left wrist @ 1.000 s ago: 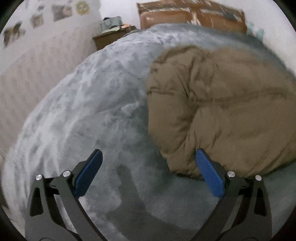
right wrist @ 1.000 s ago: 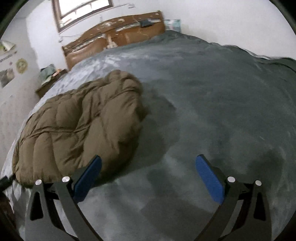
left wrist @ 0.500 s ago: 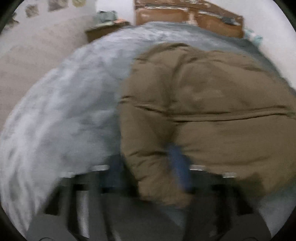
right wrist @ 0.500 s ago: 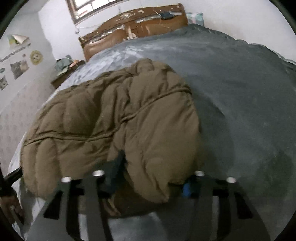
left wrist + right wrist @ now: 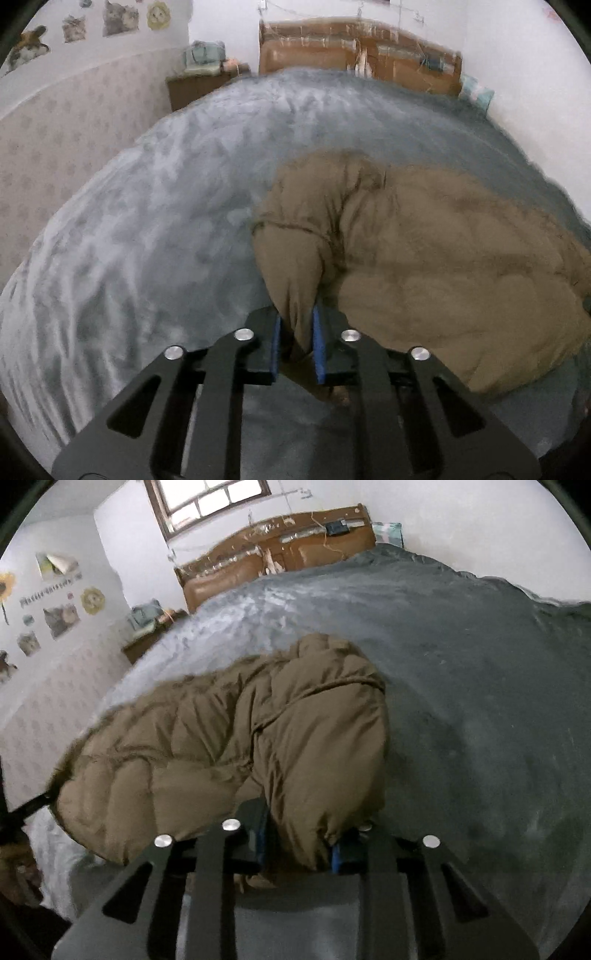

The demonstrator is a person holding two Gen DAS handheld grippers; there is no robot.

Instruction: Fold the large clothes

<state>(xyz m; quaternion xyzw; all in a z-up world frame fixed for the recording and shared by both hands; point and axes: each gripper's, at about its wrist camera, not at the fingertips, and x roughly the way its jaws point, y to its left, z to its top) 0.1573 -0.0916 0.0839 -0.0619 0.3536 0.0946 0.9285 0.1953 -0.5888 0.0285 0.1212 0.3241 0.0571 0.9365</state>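
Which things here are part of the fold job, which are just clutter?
In play: brown puffer jacket, left gripper, right gripper, both clamped on its near edge.
Clutter: grey blanket, headboard, nightstand, wall pictures.

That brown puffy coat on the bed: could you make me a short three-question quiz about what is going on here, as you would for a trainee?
1. True or false: the left gripper is shut on a fold of the brown puffy coat.
2. Multiple choice: what does the coat lie on? A) a wooden floor B) a grey blanket on a bed C) a chair
3. Fill in: the right gripper has closed on the coat's near ____.

Key
1. True: its blue pads pinch the cloth.
2. B.
3. Edge: the bulge of padding sits between its fingers, nearest the camera.
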